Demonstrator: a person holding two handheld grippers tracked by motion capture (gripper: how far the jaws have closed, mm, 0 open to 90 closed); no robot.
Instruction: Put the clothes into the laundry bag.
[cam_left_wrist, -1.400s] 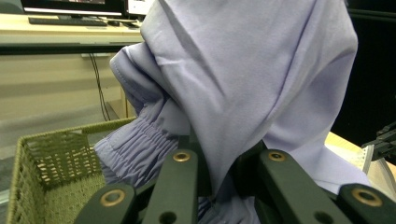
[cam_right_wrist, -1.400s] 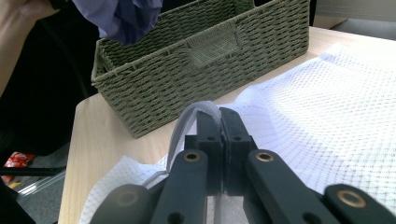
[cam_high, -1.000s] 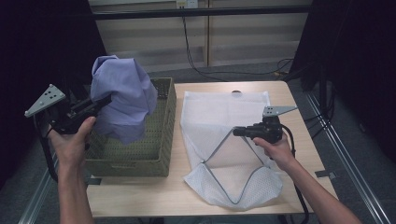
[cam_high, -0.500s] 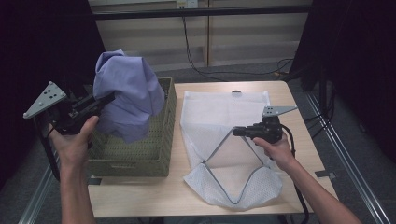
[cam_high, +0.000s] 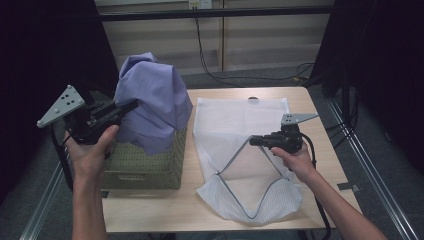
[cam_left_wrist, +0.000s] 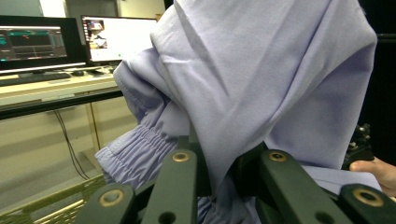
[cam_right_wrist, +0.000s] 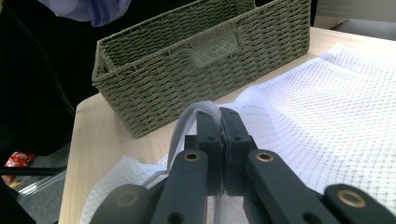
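Pale wooden tabletop (cam_high: 150, 212) is seen nearest, where the white mesh laundry bag (cam_high: 240, 150) is held open at its grey rim, clamped by the right gripper (cam_high: 255, 141). Farther left, above the green woven basket (cam_high: 145, 165), the lilac garment (cam_high: 152, 107) is pinched by the left gripper (cam_high: 131, 106), the bag's mouth lying to its right.

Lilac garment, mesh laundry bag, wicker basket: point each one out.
lilac garment (cam_high: 155, 107), high view, its hanging front.
mesh laundry bag (cam_high: 240, 122), high view, its flat upper panel.
wicker basket (cam_right_wrist: 187, 79), right gripper view, its woven side wall.
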